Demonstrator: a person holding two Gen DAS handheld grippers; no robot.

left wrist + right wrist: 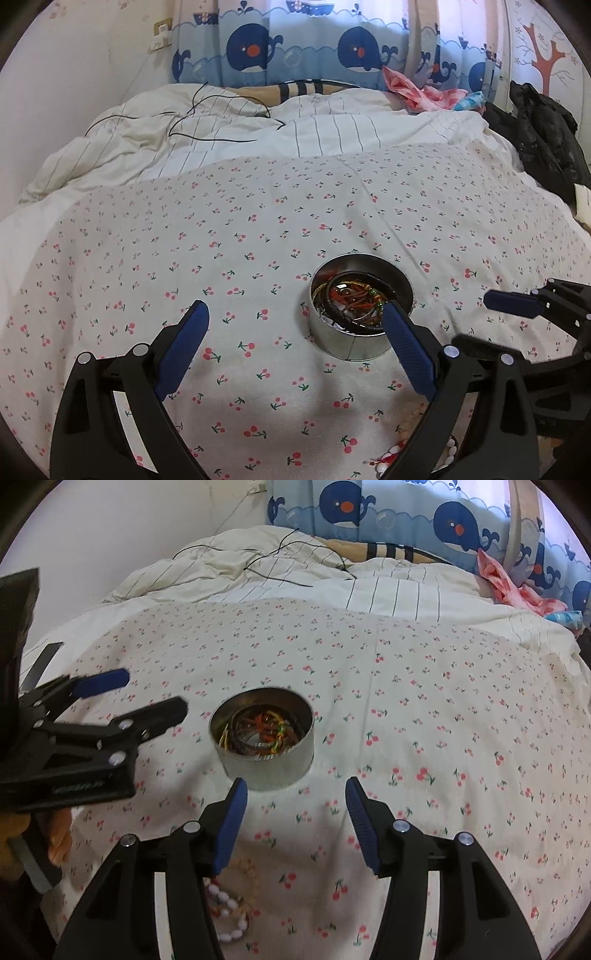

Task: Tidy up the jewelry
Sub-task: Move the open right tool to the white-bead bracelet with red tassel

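Note:
A round metal tin [332, 339] [266, 771] stands on the cherry-print bedsheet, filled with tangled bracelets and cords [351, 299] [258, 731]. My left gripper [295, 310] [155, 692] is open with nothing between its fingers; its right finger overlaps the tin's near rim in the left wrist view. My right gripper [295, 782] [474, 319] is open too, empty, just in front of the tin. White and pale beaded bracelets [229, 904] [447, 454] lie on the sheet under the right gripper's left finger.
A rumpled striped duvet [221, 140] with a thin black cable [207, 107] lies at the back of the bed. A black jacket [539, 140] and pink clothes [413, 92] sit at the far right. A whale-print curtain [295, 40] hangs behind.

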